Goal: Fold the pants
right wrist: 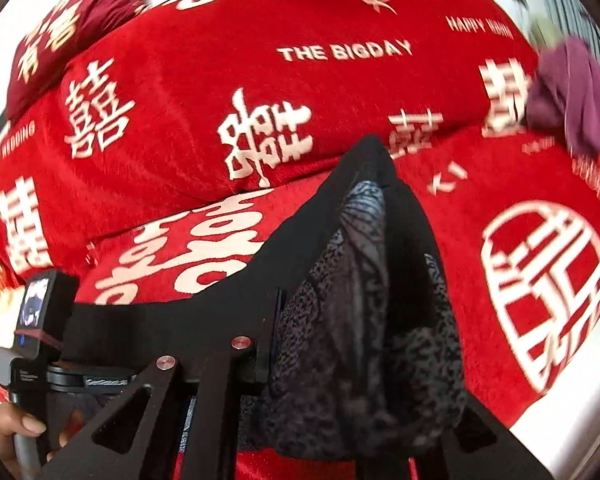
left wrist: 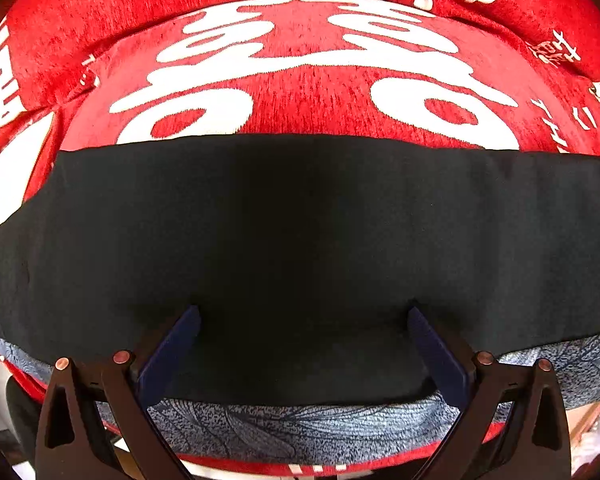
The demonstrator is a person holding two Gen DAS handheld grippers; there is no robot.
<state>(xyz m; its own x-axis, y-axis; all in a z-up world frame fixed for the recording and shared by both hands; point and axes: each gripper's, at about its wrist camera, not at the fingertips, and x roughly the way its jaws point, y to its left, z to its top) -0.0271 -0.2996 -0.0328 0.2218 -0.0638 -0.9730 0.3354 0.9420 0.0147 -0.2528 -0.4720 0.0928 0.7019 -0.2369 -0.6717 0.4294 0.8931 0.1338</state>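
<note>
Both ends differ — right gripper [right wrist: 352, 320] clamps pants [right wrist: 340, 280], left gripper [left wrist: 304, 312] spread.

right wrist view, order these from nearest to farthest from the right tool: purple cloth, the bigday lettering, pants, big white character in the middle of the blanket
1. pants, bunched in the right tool, centre foreground
2. big white character, just beyond the raised fold, centre
3. THE BIGDAY lettering, higher up the red blanket
4. purple cloth, far right edge; close to the lettering in depth, so 3 and 4 are uncertain
</note>
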